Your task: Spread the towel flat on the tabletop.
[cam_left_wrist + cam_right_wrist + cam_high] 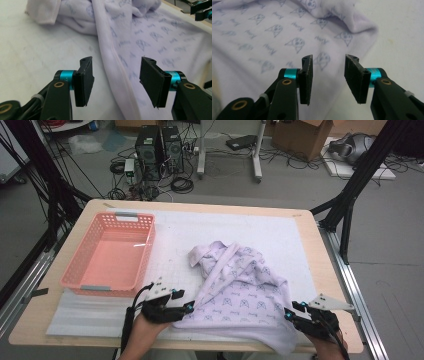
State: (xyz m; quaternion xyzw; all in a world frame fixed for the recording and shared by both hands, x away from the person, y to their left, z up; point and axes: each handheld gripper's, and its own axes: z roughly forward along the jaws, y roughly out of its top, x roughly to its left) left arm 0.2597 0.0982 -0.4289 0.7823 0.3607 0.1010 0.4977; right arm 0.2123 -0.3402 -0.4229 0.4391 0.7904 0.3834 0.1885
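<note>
A lilac garment (240, 290) printed with small cat faces lies crumpled on the white mat (250, 227), its near hem hanging over the table's front edge. My left gripper (189, 307) sits at the garment's lower left corner. In the left gripper view its jaws (115, 82) stand open over a ribbed edge of the cloth (150, 37) without pressing on it. My right gripper (289, 313) is at the garment's lower right corner. Its jaws (328, 77) are open just above the printed fabric (274, 37), with nothing pinched between them.
A pink plastic basket (145, 255) stands on the left of the table with nothing in it. The wooden table's right edge (330, 270) lies close to my right gripper. Computer towers and cables lie on the floor beyond the table.
</note>
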